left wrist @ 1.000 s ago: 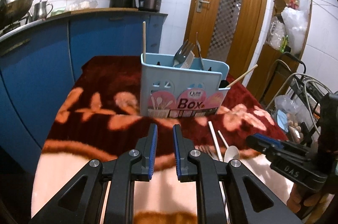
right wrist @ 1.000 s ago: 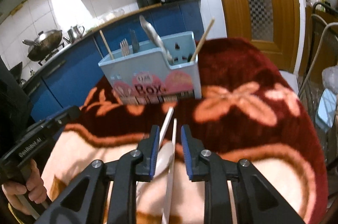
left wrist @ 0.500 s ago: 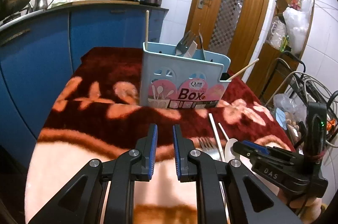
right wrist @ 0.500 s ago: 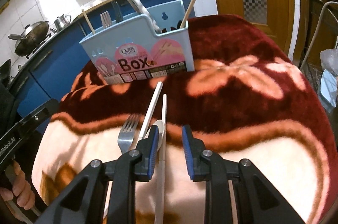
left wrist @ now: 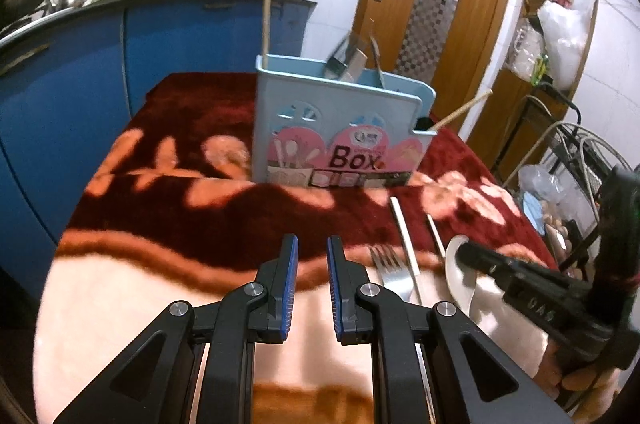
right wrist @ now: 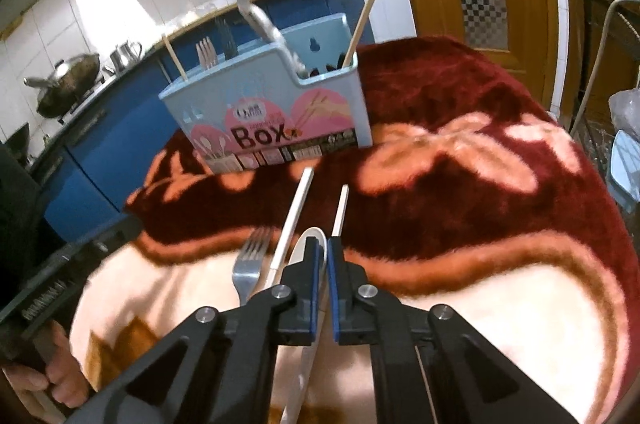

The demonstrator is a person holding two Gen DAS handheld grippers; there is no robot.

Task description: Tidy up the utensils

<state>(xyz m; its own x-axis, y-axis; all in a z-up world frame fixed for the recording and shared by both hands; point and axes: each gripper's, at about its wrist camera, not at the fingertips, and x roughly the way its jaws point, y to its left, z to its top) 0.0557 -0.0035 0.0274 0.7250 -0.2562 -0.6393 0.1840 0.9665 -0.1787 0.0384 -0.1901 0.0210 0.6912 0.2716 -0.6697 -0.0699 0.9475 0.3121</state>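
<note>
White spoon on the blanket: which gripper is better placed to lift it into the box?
Right. The right gripper sits directly over the white spoon, fingers nearly closed at its bowl. The left gripper hangs open over bare blanket, left of the fork.

Shiny metal fork [right wrist: 247, 266] on plush fuzzy blanket [right wrist: 460, 224]

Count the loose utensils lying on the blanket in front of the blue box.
4: a steel fork on the left, a long white chopstick beside it, a white ceramic spoon at the right gripper, and a second chopstick. Others may be hidden underneath.
</note>
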